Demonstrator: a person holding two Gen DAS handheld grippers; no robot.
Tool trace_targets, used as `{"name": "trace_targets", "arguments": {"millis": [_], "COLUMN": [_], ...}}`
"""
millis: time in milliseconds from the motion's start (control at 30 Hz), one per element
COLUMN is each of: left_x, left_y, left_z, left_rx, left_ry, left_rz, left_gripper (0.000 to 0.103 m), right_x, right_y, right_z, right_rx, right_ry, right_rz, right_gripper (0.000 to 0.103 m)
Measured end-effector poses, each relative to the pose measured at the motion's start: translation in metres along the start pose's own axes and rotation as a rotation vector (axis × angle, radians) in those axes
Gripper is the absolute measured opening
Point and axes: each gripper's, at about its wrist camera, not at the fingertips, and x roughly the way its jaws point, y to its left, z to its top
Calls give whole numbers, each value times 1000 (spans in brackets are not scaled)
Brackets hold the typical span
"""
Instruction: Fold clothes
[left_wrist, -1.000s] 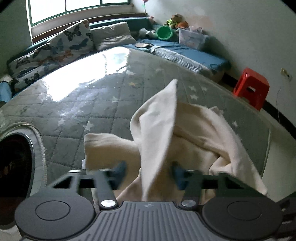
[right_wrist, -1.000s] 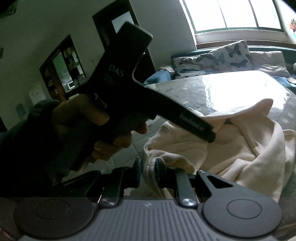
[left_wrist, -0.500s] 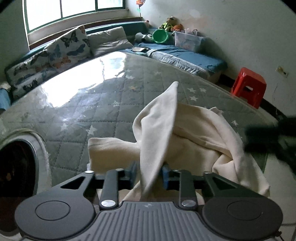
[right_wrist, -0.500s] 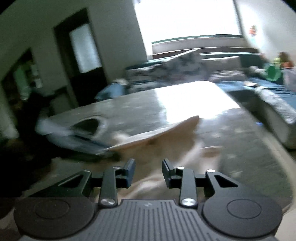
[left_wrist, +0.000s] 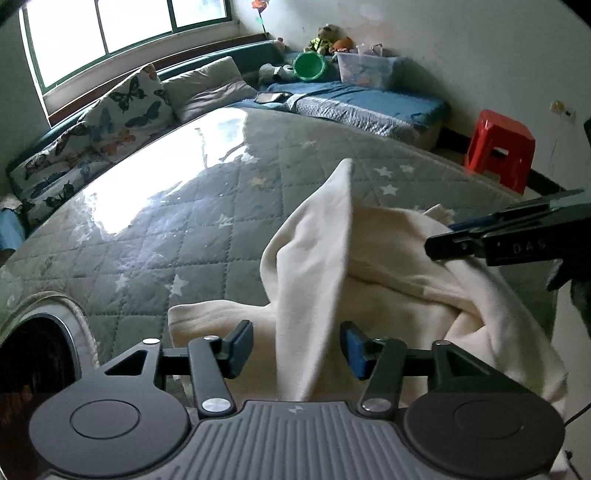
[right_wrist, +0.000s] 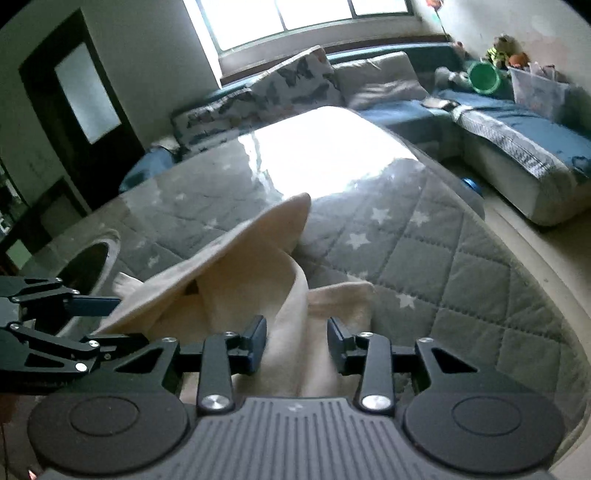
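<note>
Grey quilted bedding printed with white stars (left_wrist: 207, 236) fills most of both views, and window glare washes out a broad patch of it, so the stitching there is lost. We see a cream garment (left_wrist: 388, 266) heaped on the near part of this surface, with one fold rising to a peak; what kind of garment it is we cannot tell, since its lower edge runs under both tool bodies.

Our left gripper (left_wrist: 297, 349) has its jaws partly apart, and the upright fold stands between them with a gap on each side, so the pads do not press on it. Our right gripper (right_wrist: 297, 349) is likewise partly parted over the cloth, with cream fabric lying between its fingers; whether the pads touch it we cannot make out, as the wrist view is soft there.

From the left wrist, the right tool reaches in from the right edge, just above the garment, and is cut off by the frame. A dark oval opening (left_wrist: 33, 354) sits at the lower left, half hidden. Beyond the bedding are butterfly cushions (left_wrist: 122, 107) and a red stool (left_wrist: 498, 147).
</note>
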Motion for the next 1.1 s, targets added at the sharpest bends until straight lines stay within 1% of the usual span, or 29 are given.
{"name": "trace_targets", "arguments": {"millis": [33, 67, 100, 133, 167, 267, 367, 467, 700, 767, 867, 933, 967, 1033, 1100], "left_x": [1, 0, -1, -2, -4, -14, -26, -41, -91, -111, -140, -159, -166, -175, -177], "left_y": [0, 2, 5, 8, 11, 25, 52, 86, 168, 186, 207, 216, 219, 218, 215], "left_z": [-1, -2, -3, -4, -4, -3, 1, 6, 13, 7, -8, -25, -35, -57, -77], "left_rx": [6, 3, -4, -11, -17, -50, -132, -223, -417, -457, -518, -550, -560, -570, -578], "left_ry": [-3, -6, -12, -18, -26, -58, -98, -140, -241, -274, -303, -303, -299, -270, -220], "left_rz": [-5, -16, -24, -30, -30, -3, 42, 109, 263, 286, 260, 219, 196, 152, 115], "left_gripper": [31, 23, 17, 15, 13, 12, 11, 11, 11, 11, 11, 11, 11, 11, 11], "right_x": [-1, -2, -3, -5, -7, -17, -24, -29, -52, -64, -81, -87, -89, -90, -89], "right_y": [1, 2, 3, 5, 7, 15, 22, 30, 52, 55, 54, 50, 48, 43, 39], "right_z": [0, 0, 1, 1, 3, 13, 31, 56, 113, 125, 132, 128, 124, 109, 95], "right_rx": [-5, -10, -15, -20, -32, -71, -89, -97, -96, -89, -74, -76, -78, -83, -86], "right_ry": [2, 4, 4, 5, -1, -44, -99, -165, -378, -451, -509, -512, -506, -465, -412], "right_rz": [5, 9, 12, 14, 11, -4, -14, -33, -64, -65, -43, -32, -27, -13, -5], "right_gripper": [21, 13, 10, 7, 6, 6, 5, 5, 5, 5, 5, 5, 5, 5, 5]}}
